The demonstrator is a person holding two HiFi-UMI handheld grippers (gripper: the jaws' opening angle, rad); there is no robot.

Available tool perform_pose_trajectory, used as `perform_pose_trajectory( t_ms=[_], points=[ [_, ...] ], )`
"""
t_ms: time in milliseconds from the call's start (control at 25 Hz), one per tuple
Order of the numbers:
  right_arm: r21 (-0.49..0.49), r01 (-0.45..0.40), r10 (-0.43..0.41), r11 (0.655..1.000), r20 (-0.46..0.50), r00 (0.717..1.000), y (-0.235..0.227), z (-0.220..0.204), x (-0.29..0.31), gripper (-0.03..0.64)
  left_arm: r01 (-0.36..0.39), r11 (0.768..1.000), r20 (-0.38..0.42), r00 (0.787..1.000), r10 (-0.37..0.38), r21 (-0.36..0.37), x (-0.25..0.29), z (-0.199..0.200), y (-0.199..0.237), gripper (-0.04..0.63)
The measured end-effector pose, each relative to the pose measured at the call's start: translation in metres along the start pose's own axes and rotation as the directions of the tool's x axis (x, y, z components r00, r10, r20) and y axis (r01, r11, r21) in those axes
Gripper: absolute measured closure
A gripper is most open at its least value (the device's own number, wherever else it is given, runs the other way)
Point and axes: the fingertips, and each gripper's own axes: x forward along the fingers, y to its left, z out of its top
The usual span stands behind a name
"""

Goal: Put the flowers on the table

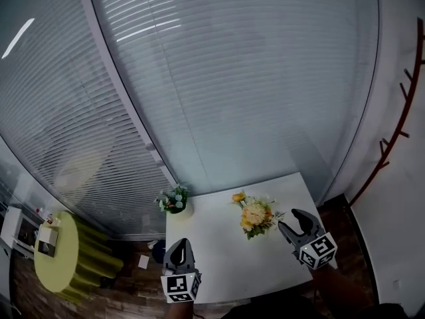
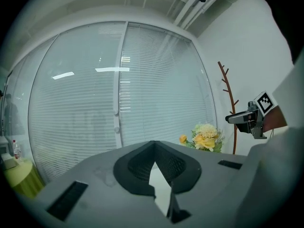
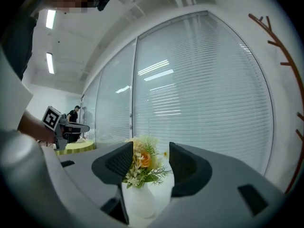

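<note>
A yellow and orange bouquet [image 1: 255,215] in a white vase [image 3: 137,201] stands upright on the white table [image 1: 219,251], right of its middle. My right gripper [image 1: 289,219] hovers just right of it, jaws open and aimed at it. In the right gripper view the bouquet [image 3: 142,163] fills the gap between the open jaws [image 3: 151,161]; no pad presses on it, and I cannot tell if it sits between the tips or just beyond. My left gripper [image 1: 179,246] is at the table's near left edge, shut and empty [image 2: 153,146]. The left gripper view shows the bouquet [image 2: 206,137] far off.
A second pot of green and white flowers [image 1: 174,200] stands on the table's back left corner. Window blinds run behind the table. A brown coat stand [image 1: 397,128] is at the right wall. A round green table [image 1: 56,252] stands on the floor to the left.
</note>
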Motion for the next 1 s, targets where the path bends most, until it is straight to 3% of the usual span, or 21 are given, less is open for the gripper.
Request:
perform_pose_trajectory(
  t_ms=[320,440,680,1000],
  points=[
    [0.006,-0.006,0.006,1.0,0.018,1.0,-0.004,0.01,-0.002,0.475,0.007,1.0,0.033,0.999,-0.006,-0.016,0.003,0.008,-0.005,0.6],
    [0.01,-0.005,0.005,1.0,0.025,1.0,-0.006,0.011,-0.003,0.487,0.01,1.0,0.04,0.999,-0.009,-0.006,0.006,0.01,-0.008,0.6],
    [-0.038,0.051,-0.049,0.998,0.032,0.998,-0.014,0.01,-0.005,0.593,0.012,1.0,0.035,0.999,-0.012,-0.003,0.006,0.007,-0.006,0.6],
    [-0.055,0.073,-0.071,0.996,0.032,0.997,-0.011,0.009,-0.001,0.597,0.021,1.0,0.017,1.0,-0.021,0.015,0.004,0.001,-0.005,0.6]
  ],
)
